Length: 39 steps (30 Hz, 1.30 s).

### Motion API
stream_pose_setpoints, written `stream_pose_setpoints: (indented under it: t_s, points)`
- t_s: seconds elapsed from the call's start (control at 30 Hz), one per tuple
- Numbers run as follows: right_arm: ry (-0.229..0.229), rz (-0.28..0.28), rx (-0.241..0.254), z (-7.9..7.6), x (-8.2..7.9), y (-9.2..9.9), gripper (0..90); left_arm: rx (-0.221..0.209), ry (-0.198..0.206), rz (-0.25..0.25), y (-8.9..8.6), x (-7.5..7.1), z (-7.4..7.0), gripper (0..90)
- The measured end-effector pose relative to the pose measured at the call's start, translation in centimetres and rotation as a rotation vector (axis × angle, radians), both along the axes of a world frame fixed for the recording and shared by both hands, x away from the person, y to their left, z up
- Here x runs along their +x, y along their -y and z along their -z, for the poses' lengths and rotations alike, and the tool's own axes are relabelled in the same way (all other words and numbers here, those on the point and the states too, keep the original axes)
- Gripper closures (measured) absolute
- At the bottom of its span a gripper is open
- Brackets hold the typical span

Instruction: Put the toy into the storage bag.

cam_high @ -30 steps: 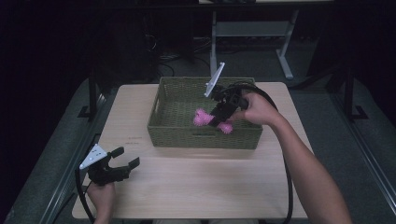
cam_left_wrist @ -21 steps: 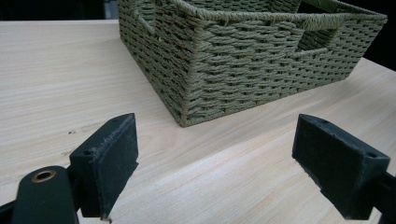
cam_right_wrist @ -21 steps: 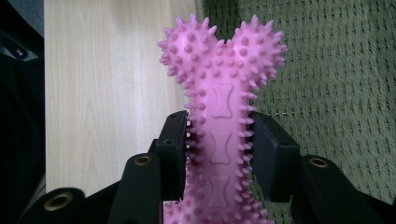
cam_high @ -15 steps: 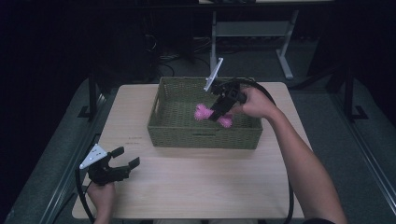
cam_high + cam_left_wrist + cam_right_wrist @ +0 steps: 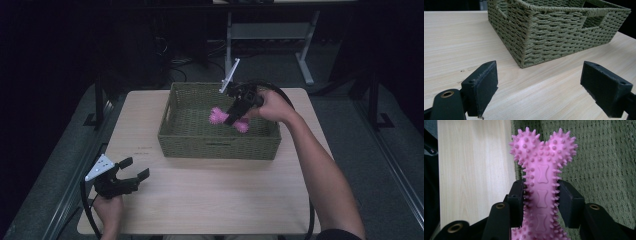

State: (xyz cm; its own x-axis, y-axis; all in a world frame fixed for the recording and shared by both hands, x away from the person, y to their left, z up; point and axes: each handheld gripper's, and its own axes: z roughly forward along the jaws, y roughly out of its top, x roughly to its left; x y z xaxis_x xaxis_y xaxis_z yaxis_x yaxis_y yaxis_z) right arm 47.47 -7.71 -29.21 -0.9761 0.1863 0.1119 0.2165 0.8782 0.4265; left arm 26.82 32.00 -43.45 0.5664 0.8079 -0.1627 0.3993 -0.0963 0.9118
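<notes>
Clearly the right gripper (image 5: 234,116) is pinching a pink spiky bone-shaped chew toy (image 5: 227,119): in the right gripper view its two black jaws press on the middle shaft of the toy (image 5: 541,190) from both sides, and the knobbed end with two round lobes stands up above the pads. The toy has small bone shapes pressed into its shaft and short soft spikes all over it. In the high view the gripper holds the toy over the inside of a green woven basket (image 5: 175,135), toward the far right part of it, with one pink end showing on each side of the black jaws; I cannot tell if the toy touches the basket floor. The person's right hand (image 5: 272,106) grips the body of this gripper from the right, and the forearm reaches in from the bottom right across the light wooden table (image 5: 210,200). The basket stands in the far middle of the table and has a handle slot cut in its near wall. The left gripper (image 5: 131,176) is well apart from all this, at the near left corner of the table, held in the left hand (image 5: 107,210). Its jaws are spread wide with nothing between them, and in the left gripper view they point at the near corner of the basket (image 5: 544,35) over bare wood
</notes>
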Motion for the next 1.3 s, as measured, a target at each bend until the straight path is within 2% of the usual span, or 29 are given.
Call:
stream_pose_setpoints:
  t_s: [0.57,1.17,1.3]
  points:
    - [-0.025,0.043,-0.029,2.0,2.0,-0.1,58.0,-0.002,0.000,-0.003,0.0,0.0,0.0,13.9]
    - [-0.049,0.032,-0.067,4.7,2.8,-1.5,57.9,0.000,0.002,-0.002,-0.1,0.0,0.0,13.9]
    - [-0.054,0.031,-0.055,5.0,2.9,-1.7,57.9,0.002,0.004,-0.001,-0.1,0.0,0.0,13.9]
